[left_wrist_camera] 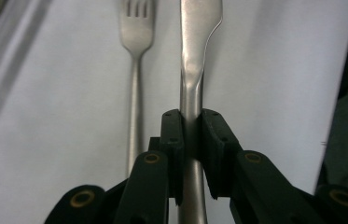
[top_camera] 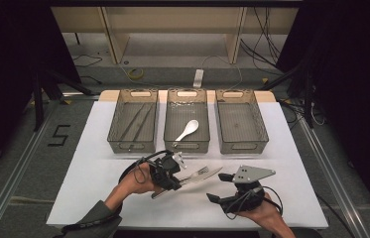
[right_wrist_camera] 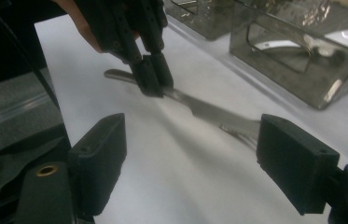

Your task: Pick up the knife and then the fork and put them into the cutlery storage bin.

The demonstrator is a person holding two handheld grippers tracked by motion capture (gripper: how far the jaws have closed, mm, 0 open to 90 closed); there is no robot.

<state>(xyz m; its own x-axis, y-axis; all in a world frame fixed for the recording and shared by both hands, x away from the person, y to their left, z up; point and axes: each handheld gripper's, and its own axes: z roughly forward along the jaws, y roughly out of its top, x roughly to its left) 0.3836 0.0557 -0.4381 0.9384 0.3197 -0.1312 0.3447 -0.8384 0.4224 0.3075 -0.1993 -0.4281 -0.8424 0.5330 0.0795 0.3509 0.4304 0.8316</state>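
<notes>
Between the jaws, knife: the table knife [left_wrist_camera: 193,93] is clamped at its handle by the left gripper [left_wrist_camera: 191,140], both pads pressed against the steel.
Knife place: just in front of the middle basket [top_camera: 186,142], above the white sheet [top_camera: 98,163]; whether it touches the sheet I cannot tell.
Knife axis: in the high view its length runs from the left gripper [top_camera: 176,177] away to the right and slightly toward the baskets, blade tip leading, handle end trailing behind the jaws.
Fork: a steel fork [left_wrist_camera: 135,70] lies just beside the knife and parallel to it, tines pointing the same way as the blade.
Right gripper: the right gripper [right_wrist_camera: 185,163] stands to the right of the knife, jaws wide apart with nothing between them, facing the blade [right_wrist_camera: 209,112].
Baskets: beyond the knife, three grey mesh baskets in a row; the left basket [top_camera: 134,144] holds dark chopsticks [top_camera: 135,121], the middle one a white soup spoon [top_camera: 187,130], the right basket [top_camera: 242,144] nothing visible.
Surface: a white sheet over a pale wooden table [top_camera: 107,95].
Room: dark curtains at both sides, grey floor with cables, wooden shelving at the back.
</notes>
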